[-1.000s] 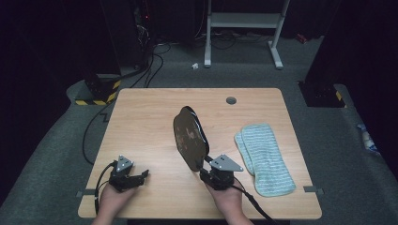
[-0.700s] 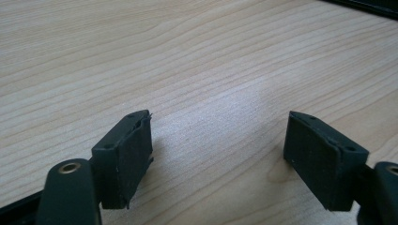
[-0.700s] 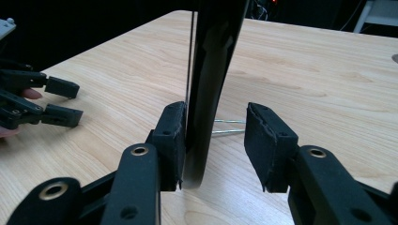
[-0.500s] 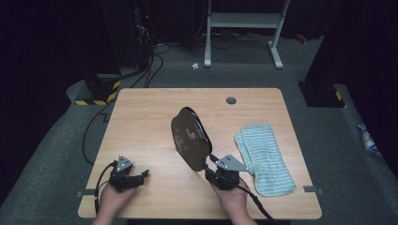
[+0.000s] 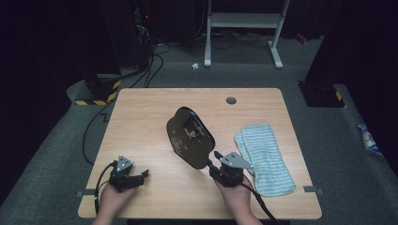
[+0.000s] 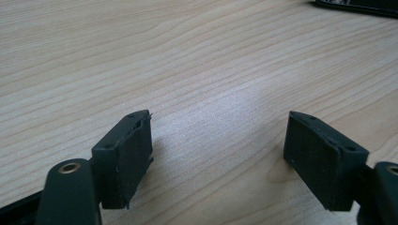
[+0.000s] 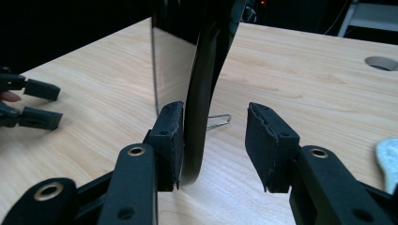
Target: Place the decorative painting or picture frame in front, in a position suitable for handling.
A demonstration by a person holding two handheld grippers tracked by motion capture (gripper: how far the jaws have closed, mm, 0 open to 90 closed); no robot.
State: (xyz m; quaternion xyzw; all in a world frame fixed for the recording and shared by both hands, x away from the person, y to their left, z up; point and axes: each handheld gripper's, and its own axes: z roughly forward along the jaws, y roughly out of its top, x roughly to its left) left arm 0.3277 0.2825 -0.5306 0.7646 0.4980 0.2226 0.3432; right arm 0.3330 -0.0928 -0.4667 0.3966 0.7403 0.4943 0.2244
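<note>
A pale wood-grain counter (image 5: 141, 122) fills the middle of the high view, with dark floor and cables around it. At about five o'clock from its centre lies a striped, pale green-and-white microfibre cloth (image 5: 265, 157), folded flat and well apart from the work, probably set aside for wiping.

Just left of the cloth, near the counter's centre, stands a dark oval hand mirror (image 5: 190, 137), tilted upright on its edge. Its glossy face carries a reflected or printed picture too small to make out; no brand, label or writing can be read anywhere.

The right gripper (image 5: 220, 165), at six o'clock from the mirror, has the mirror's lower rim between its jaws. In the right gripper view the left pad lies against the dark rim (image 7: 199, 103) while the right pad stands clear of it, so the jaws are loosened rather than clamped; the mirror seems to be leaning on one pad and resting on the wood. A thin wire loop (image 7: 218, 121), perhaps its stand, shows behind it.

The left gripper (image 5: 133, 176) rests at seven o'clock on the counter, jaws spread with nothing between them, apparently idle.
</note>
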